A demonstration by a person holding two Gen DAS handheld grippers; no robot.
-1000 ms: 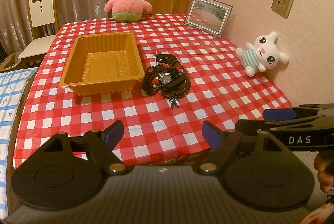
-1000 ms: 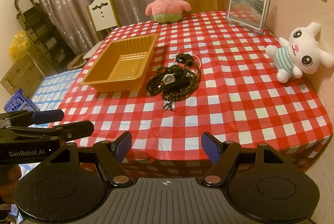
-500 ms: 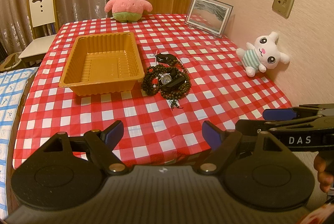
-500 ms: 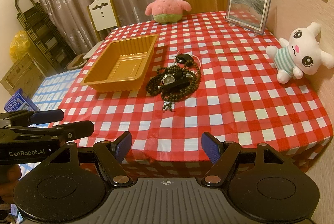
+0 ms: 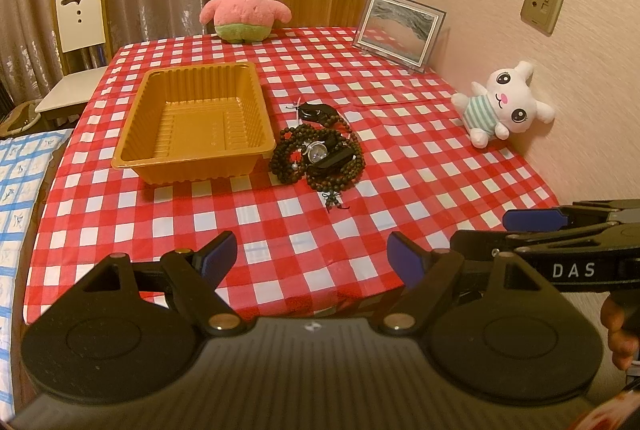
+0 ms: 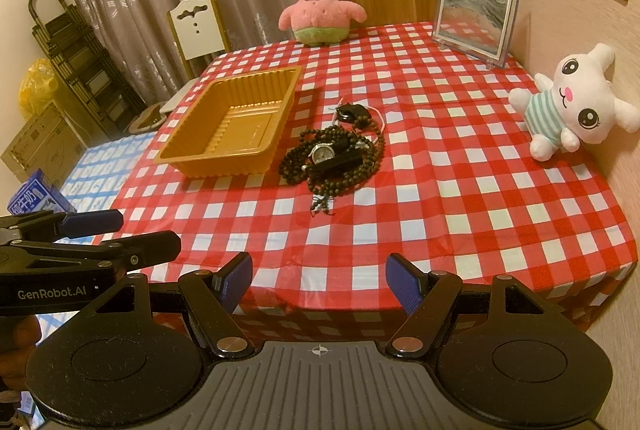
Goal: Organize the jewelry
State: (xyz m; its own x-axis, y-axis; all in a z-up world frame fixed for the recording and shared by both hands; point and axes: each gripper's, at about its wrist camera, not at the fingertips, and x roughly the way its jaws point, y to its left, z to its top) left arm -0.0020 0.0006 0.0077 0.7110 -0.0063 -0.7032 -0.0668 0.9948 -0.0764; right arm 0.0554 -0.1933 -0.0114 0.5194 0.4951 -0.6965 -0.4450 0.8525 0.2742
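Observation:
A heap of jewelry lies mid-table on the red checked cloth: dark bead necklaces [image 5: 320, 165] [image 6: 340, 169], a wristwatch [image 5: 318, 151] [image 6: 321, 153] on top, and a small black piece [image 5: 314, 111] [image 6: 350, 113] behind. An empty orange plastic tray [image 5: 192, 165] [image 6: 224, 165] sits just left of the heap. My left gripper [image 5: 311, 256] hovers open near the table's front edge, nothing between its fingers. My right gripper [image 6: 319, 280] is also open and empty, at the front edge. Each gripper shows from the side in the other's view, left gripper [image 6: 116, 234] and right gripper [image 5: 496, 230].
A pink star plush [image 5: 245, 7] stands at the table's far edge, a framed picture [image 5: 400, 29] at the far right, a white bunny plush [image 5: 502, 105] against the right wall. A chair [image 5: 78, 41] and a blue-checked surface [image 5: 16, 189] lie to the left.

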